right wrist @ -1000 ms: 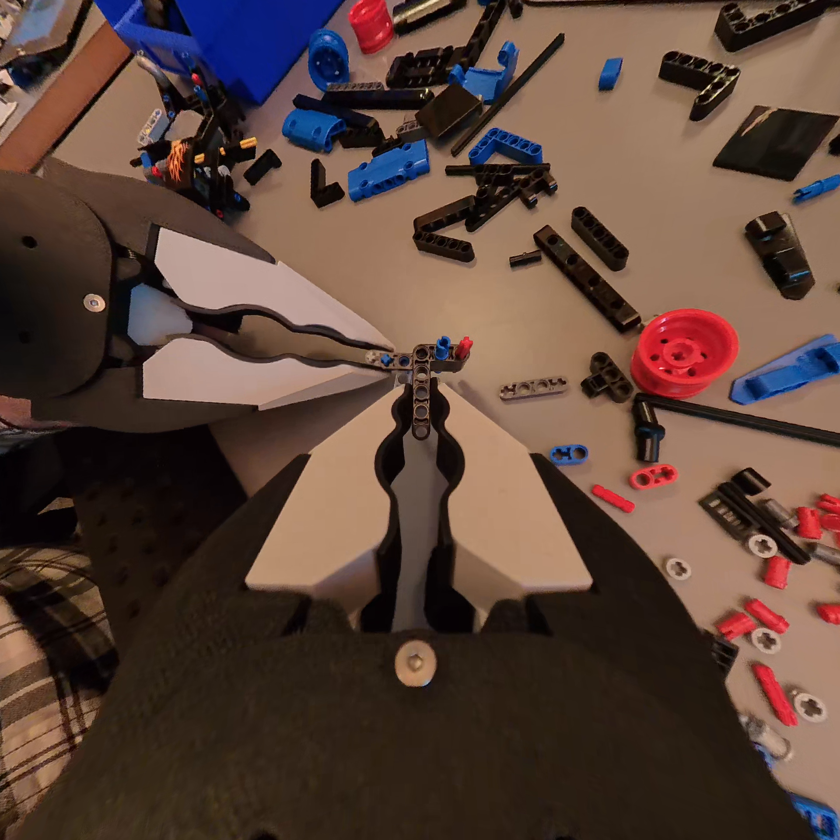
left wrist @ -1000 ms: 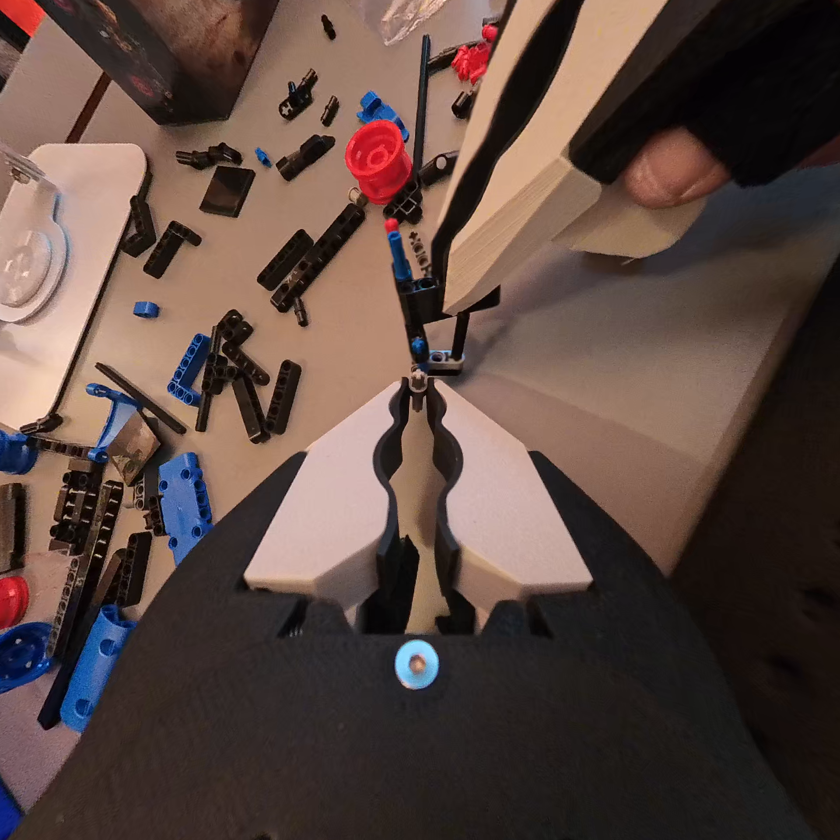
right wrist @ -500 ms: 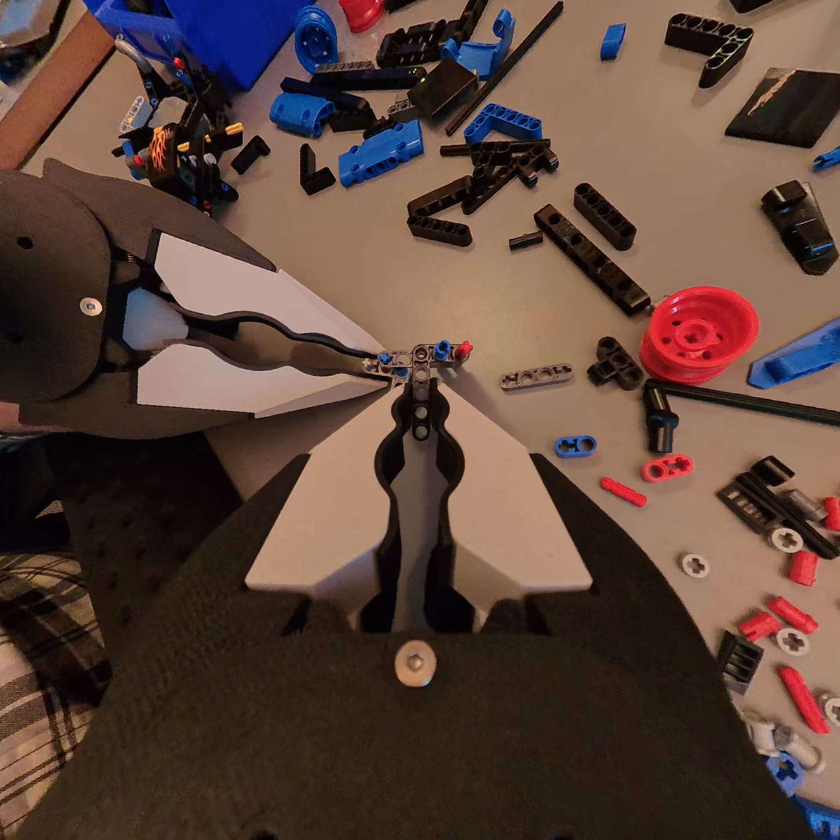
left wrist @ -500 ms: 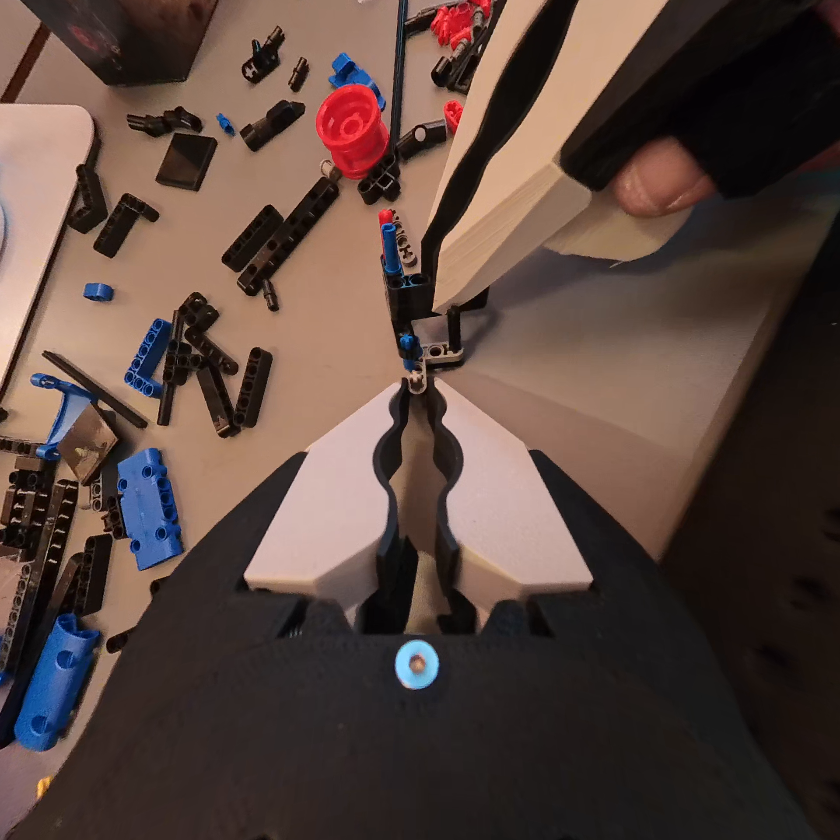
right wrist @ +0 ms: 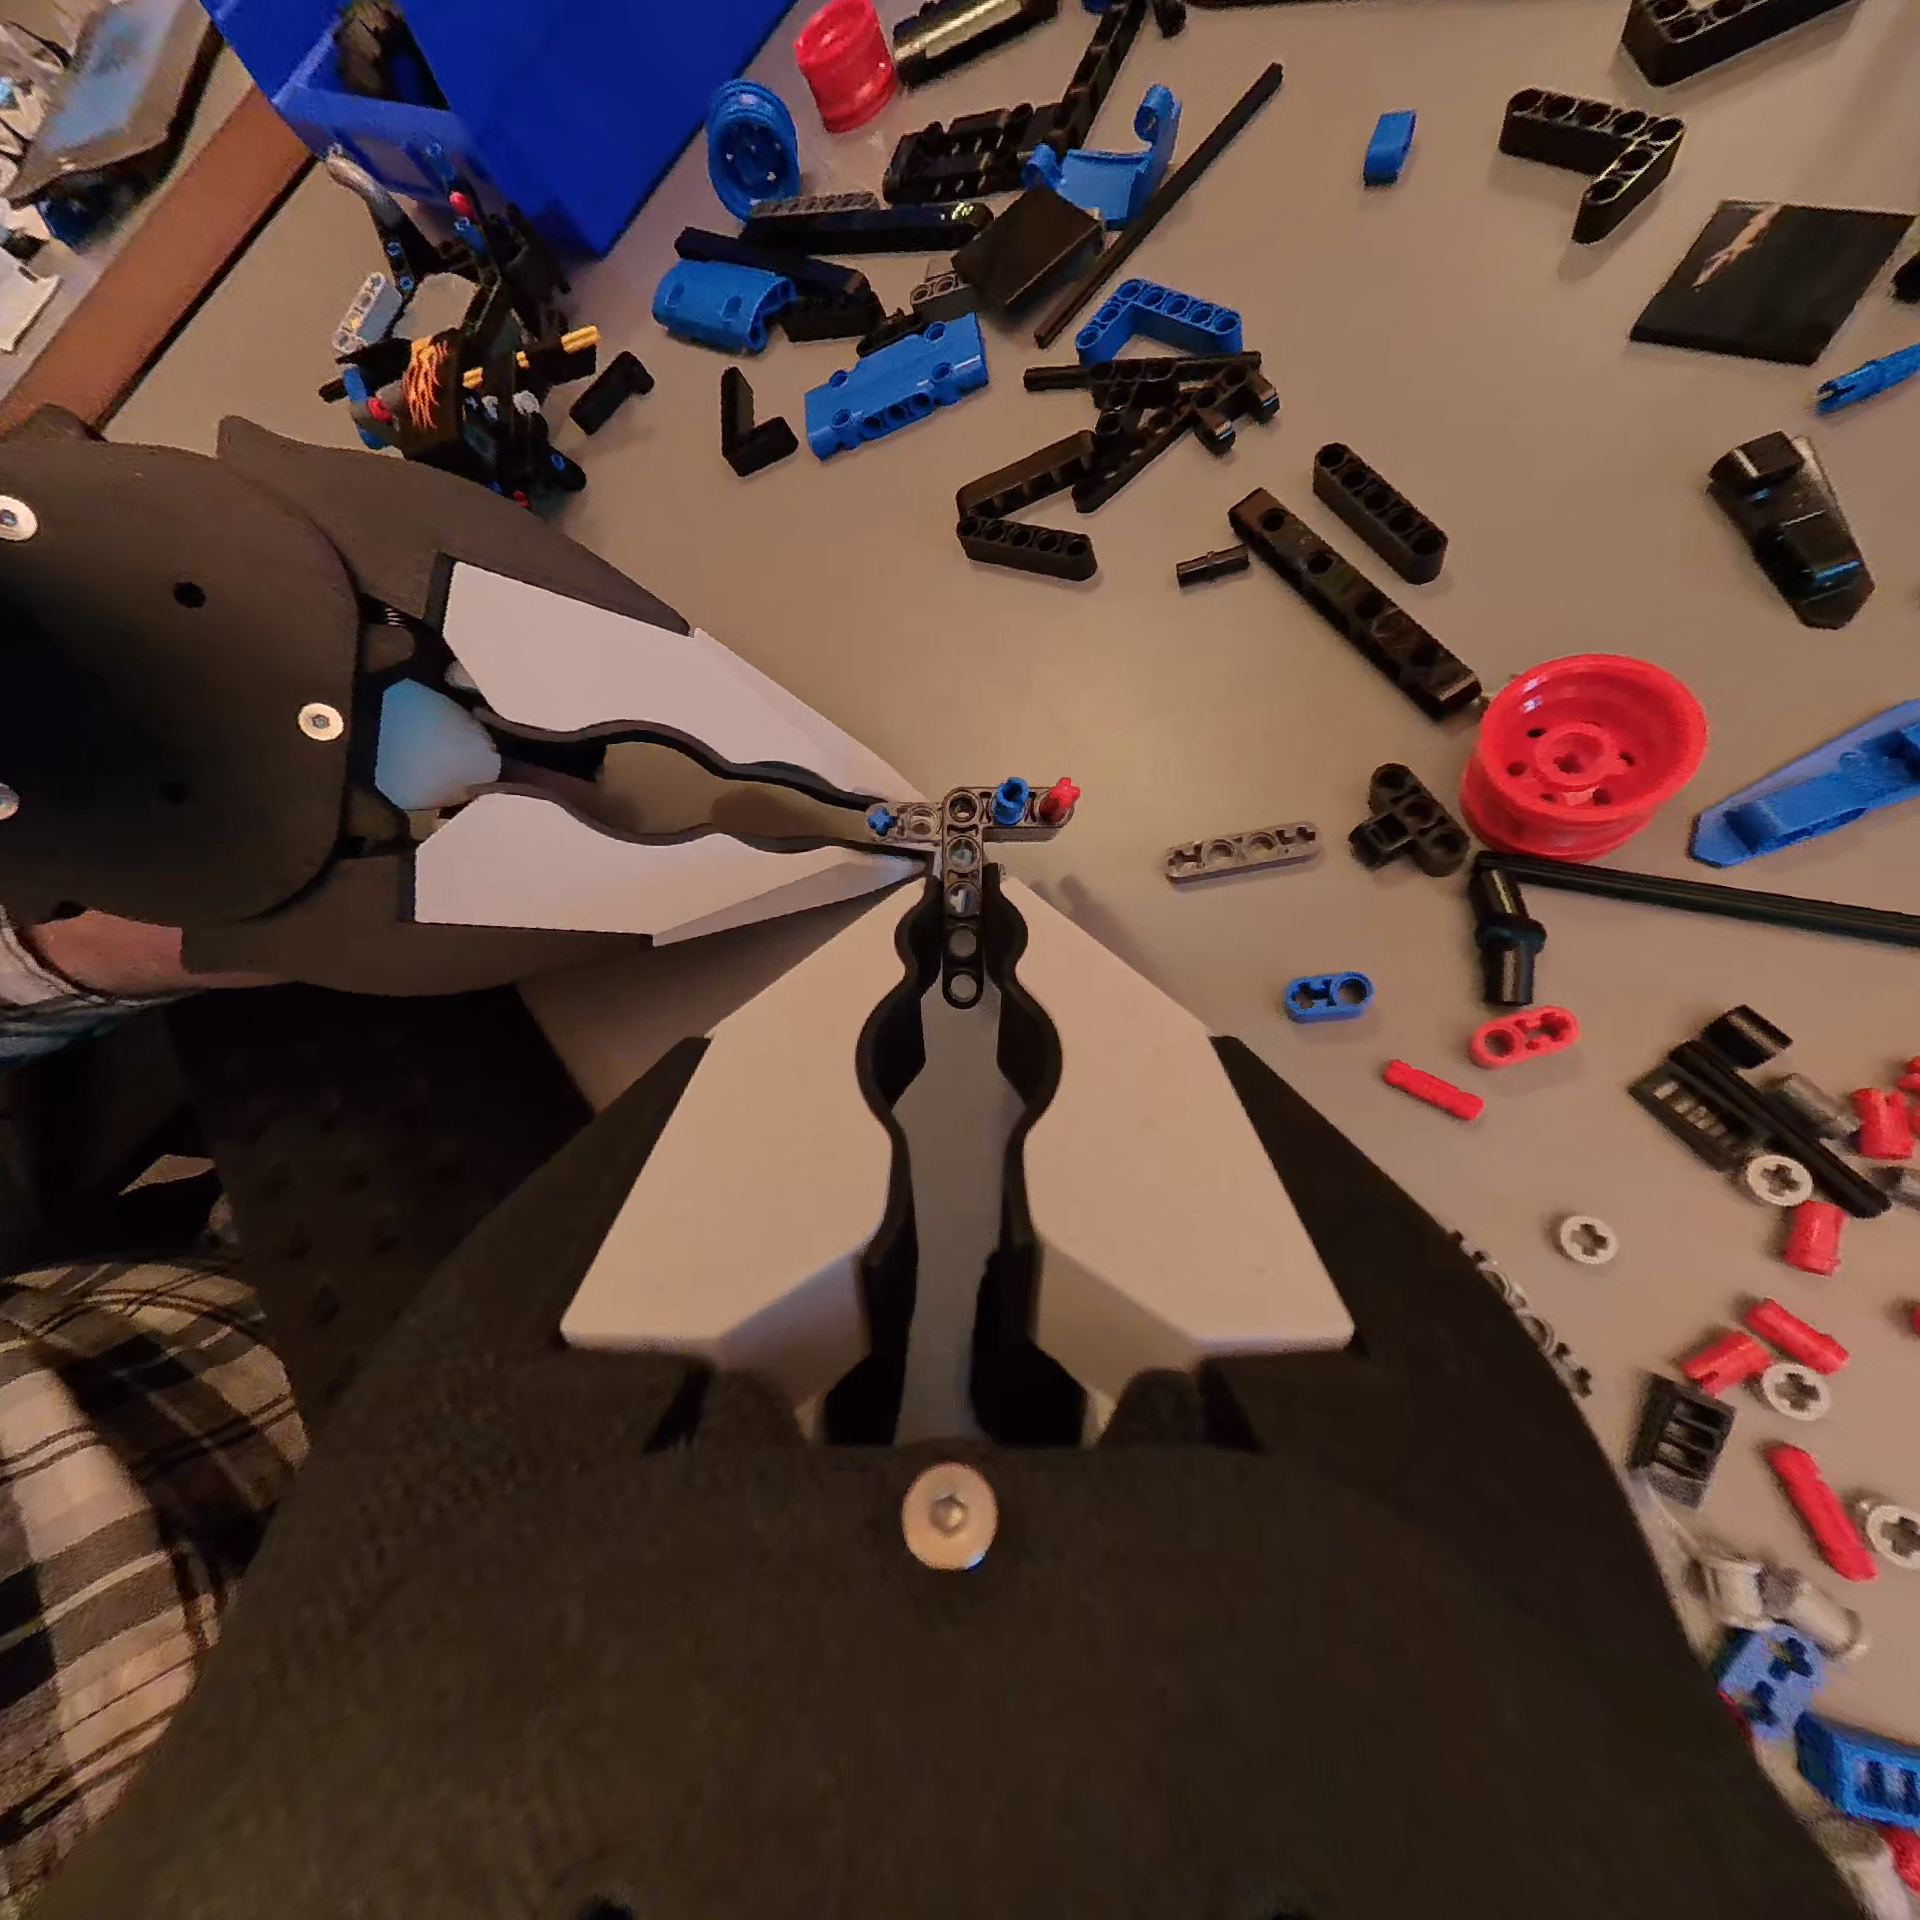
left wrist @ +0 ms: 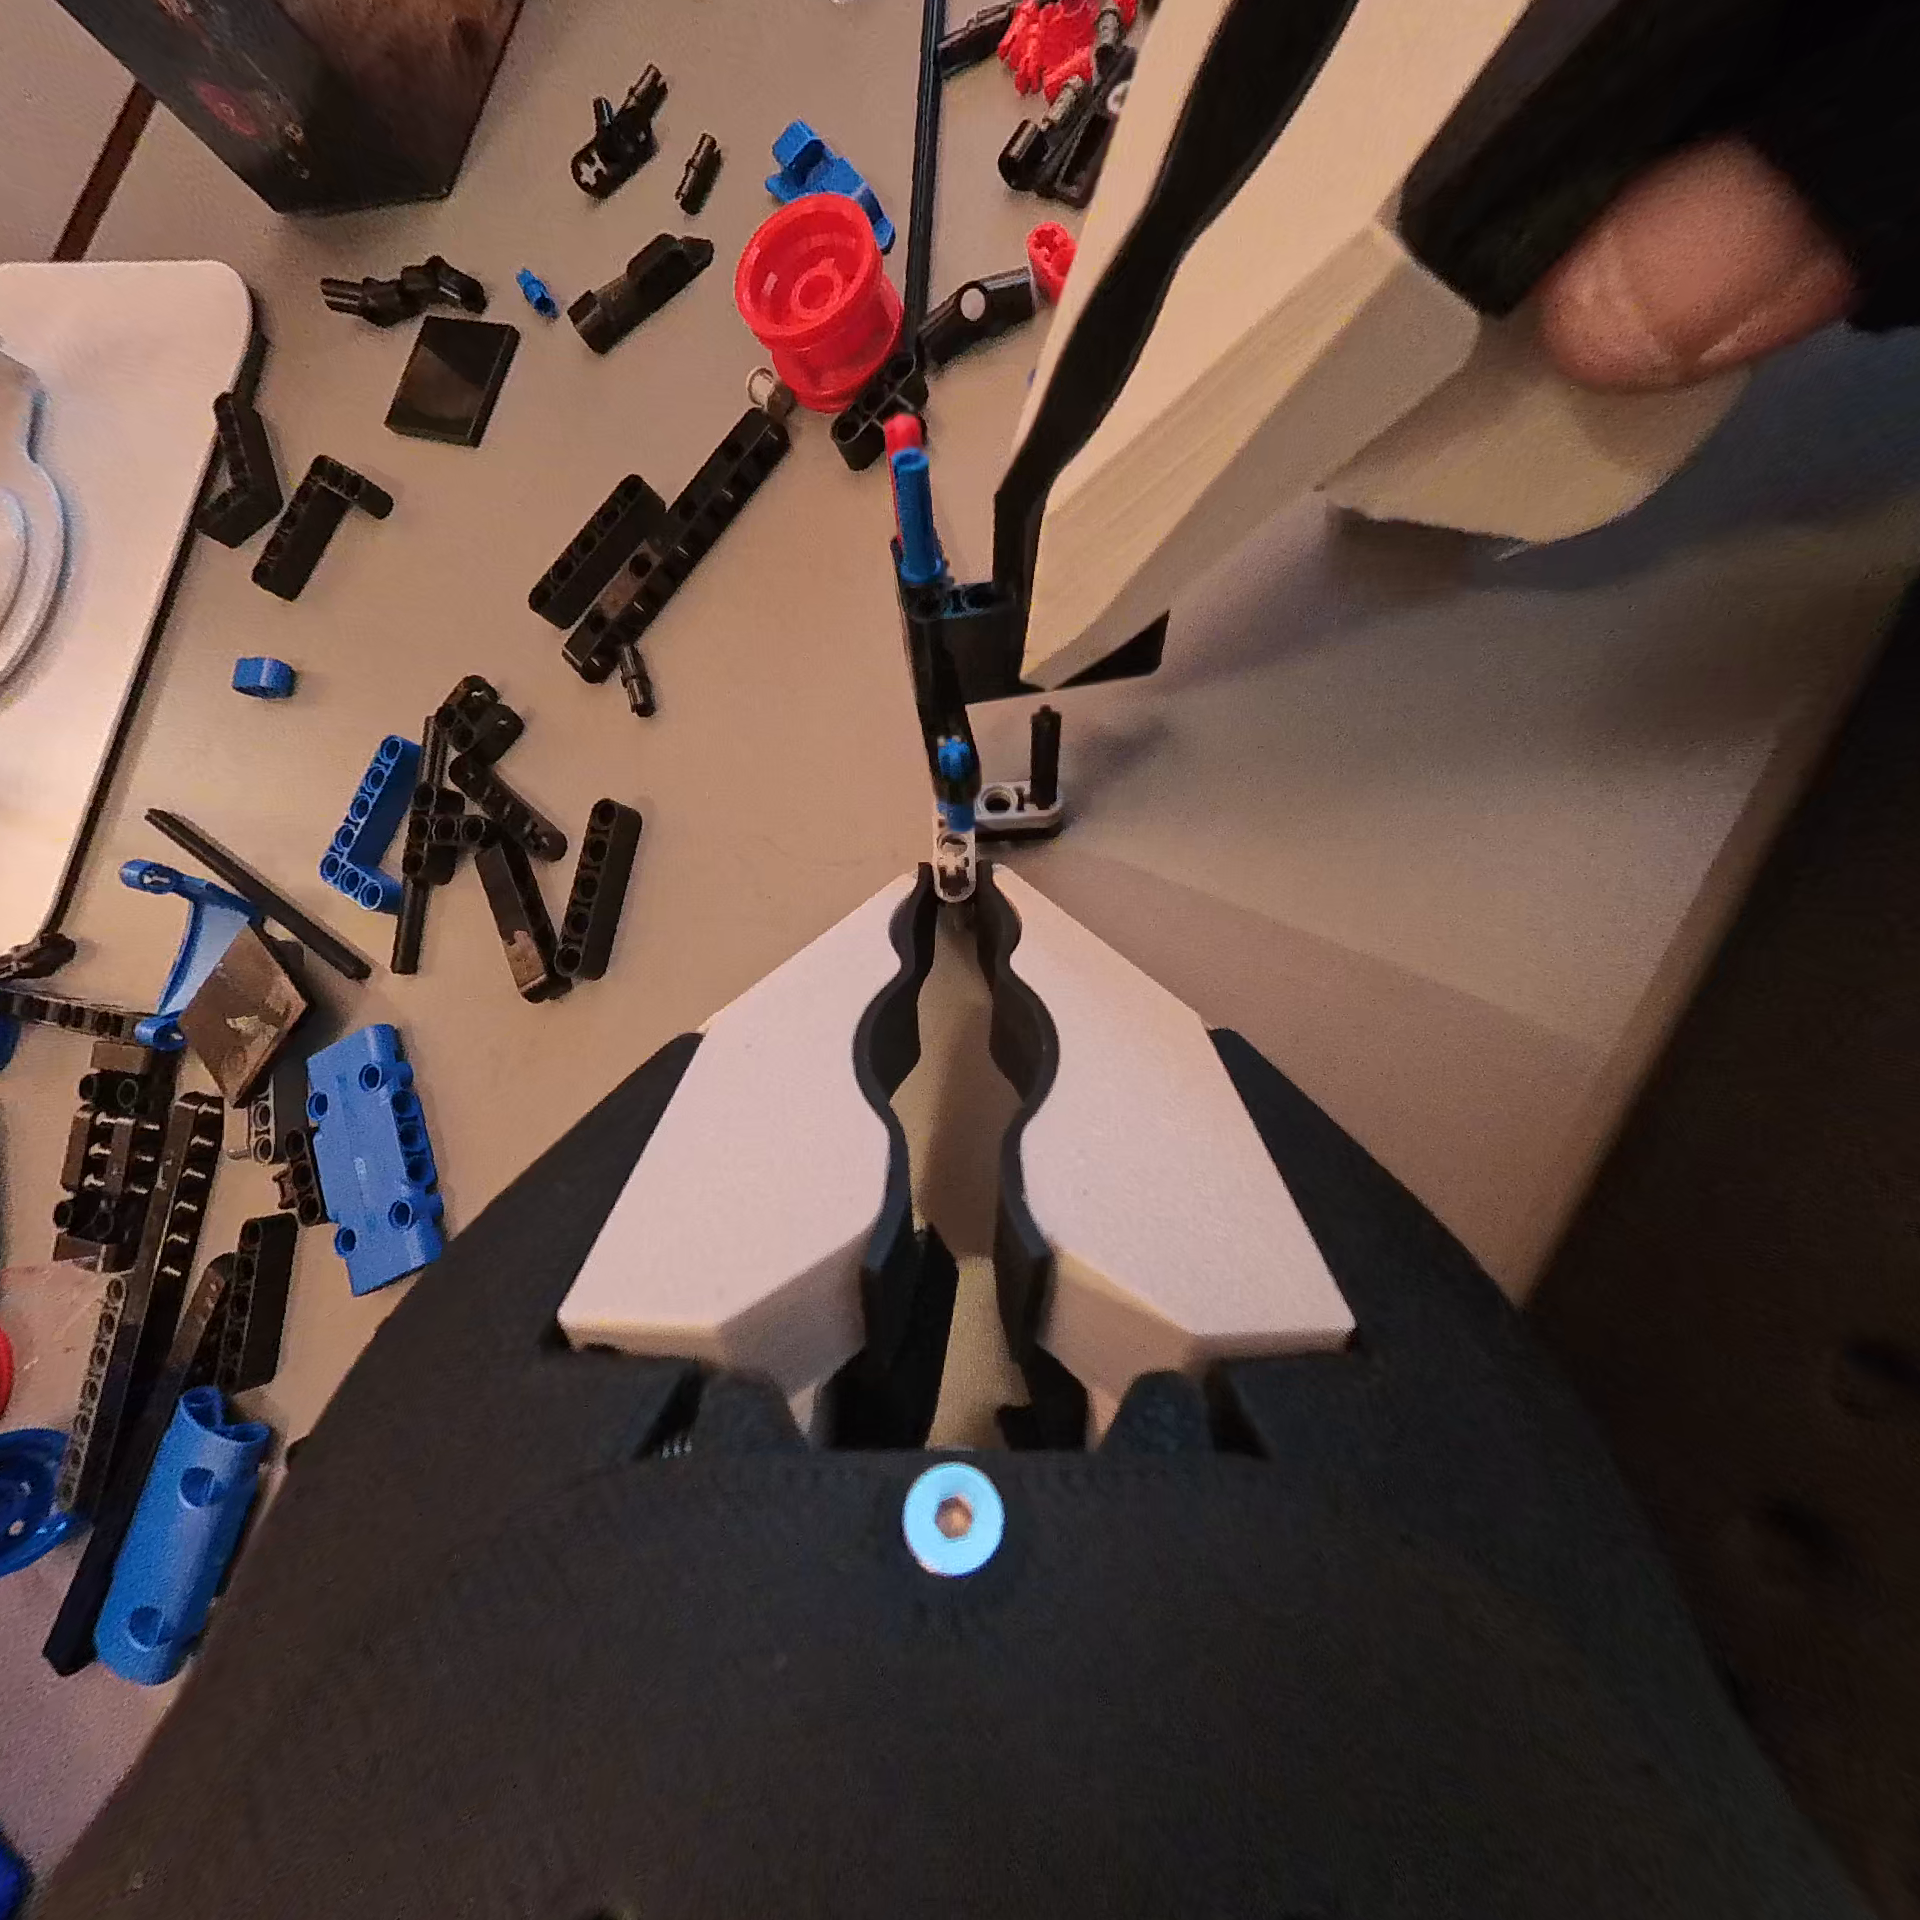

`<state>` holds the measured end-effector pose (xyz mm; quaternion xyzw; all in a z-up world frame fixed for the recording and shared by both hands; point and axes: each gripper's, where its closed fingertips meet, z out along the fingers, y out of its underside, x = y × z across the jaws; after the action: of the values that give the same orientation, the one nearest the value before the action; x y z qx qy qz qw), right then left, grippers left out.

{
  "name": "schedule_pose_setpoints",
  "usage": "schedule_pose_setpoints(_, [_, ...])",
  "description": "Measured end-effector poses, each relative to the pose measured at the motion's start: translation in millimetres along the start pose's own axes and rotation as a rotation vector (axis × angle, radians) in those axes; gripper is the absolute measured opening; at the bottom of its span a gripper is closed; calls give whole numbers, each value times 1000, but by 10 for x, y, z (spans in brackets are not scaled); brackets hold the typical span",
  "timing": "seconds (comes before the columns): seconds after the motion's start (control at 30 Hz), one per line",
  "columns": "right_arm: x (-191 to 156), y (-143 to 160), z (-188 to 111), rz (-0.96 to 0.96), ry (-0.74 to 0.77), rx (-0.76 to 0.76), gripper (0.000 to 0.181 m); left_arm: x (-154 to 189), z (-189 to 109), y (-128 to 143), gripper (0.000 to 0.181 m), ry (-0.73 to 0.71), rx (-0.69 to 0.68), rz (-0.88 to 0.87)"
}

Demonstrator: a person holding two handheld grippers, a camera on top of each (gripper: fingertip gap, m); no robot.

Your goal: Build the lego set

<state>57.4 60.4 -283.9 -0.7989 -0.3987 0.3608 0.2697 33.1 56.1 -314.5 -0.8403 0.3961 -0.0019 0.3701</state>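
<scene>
- The right gripper is clenched on the stem of a small T-shaped black assembly, holding it just above the grey table, near the table's edge.
- The crossbar of the assembly carries a blue pin and a red pin standing up from it, side by side.
- The left gripper grips the light grey end piece of the same assembly with its tips nearly together; how firmly is hard to say from this angle.
- The two grippers meet roughly at a right angle, tips almost touching.
- In the left view a grey liftarm with a black pin upright in it lies on the table just beside the assembly.
- A red wheel sits on the table well to the right of the assembly; a flat grey beam lies between them.
- Loose black and blue beams are scattered across the table; small red pins and grey washers cluster at the right.
- A blue bin stands at the far left, with a partly built model in front of it.
</scene>
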Motion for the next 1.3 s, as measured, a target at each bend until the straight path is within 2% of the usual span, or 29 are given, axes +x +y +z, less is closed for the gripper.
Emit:
schedule_pose_setpoints(0.5, [42, 65, 80, -36, 74, -30, 5, 15, 3, -2, 5, 12, 4, -5])
schedule_pose_setpoints(0.83, [45, 86, 99, -42, 77, -43, 5, 35, 0, -32, 14, 42, 27, 9])
schedule_pose_setpoints(1.07, [42, 107, 108, -48, 64, -65, 5, 46, 9, -41, 12, 60, 28, 24])
schedule_pose_setpoints(1.17, [47, 113, 112, -46, 53, -73, 5, 44, 0, -59, 22, 60, 42, 35])
schedule_pose_setpoints(1.3, [41, 113, 120, -54, 54, -79, 5, 54, -20, -85, 23, 84, 64, 30])
